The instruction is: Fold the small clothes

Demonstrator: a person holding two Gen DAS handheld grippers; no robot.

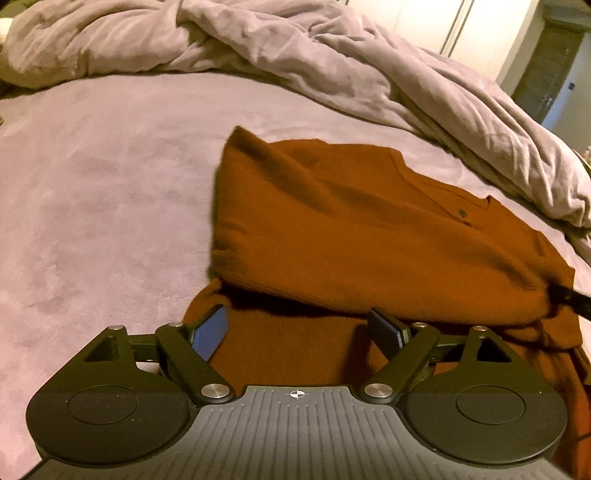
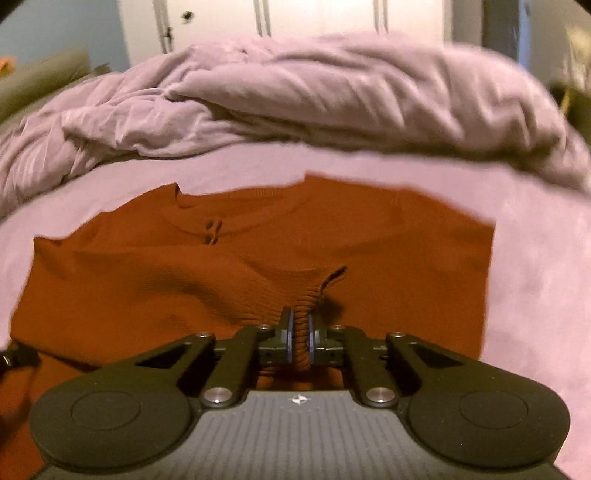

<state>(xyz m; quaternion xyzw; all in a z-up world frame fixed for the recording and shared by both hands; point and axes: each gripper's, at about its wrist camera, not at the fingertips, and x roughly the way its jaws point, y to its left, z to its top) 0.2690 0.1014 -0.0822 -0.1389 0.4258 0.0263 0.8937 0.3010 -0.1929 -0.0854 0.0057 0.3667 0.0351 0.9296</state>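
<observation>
A rust-orange knit sweater [image 1: 369, 236] lies on the lilac bed sheet [image 1: 103, 192], its sleeve folded across the body. My left gripper [image 1: 301, 330] hovers open over the sweater's near part, with cloth below its blue pads and nothing pinched. In the right wrist view the same sweater [image 2: 166, 280] spreads out with its buttoned neckline toward the far side. My right gripper [image 2: 300, 341] is shut on a ribbed cuff of the sweater, which bunches up between the pads. The right gripper's tip [image 1: 576, 301] shows at the sweater's right edge in the left wrist view.
A crumpled lilac duvet [image 2: 295, 96] is heaped along the far side of the bed and also runs down the right [image 1: 461, 99]. White wardrobe doors [image 2: 314, 16] stand behind. Bare sheet [image 2: 535, 277] lies right of the sweater.
</observation>
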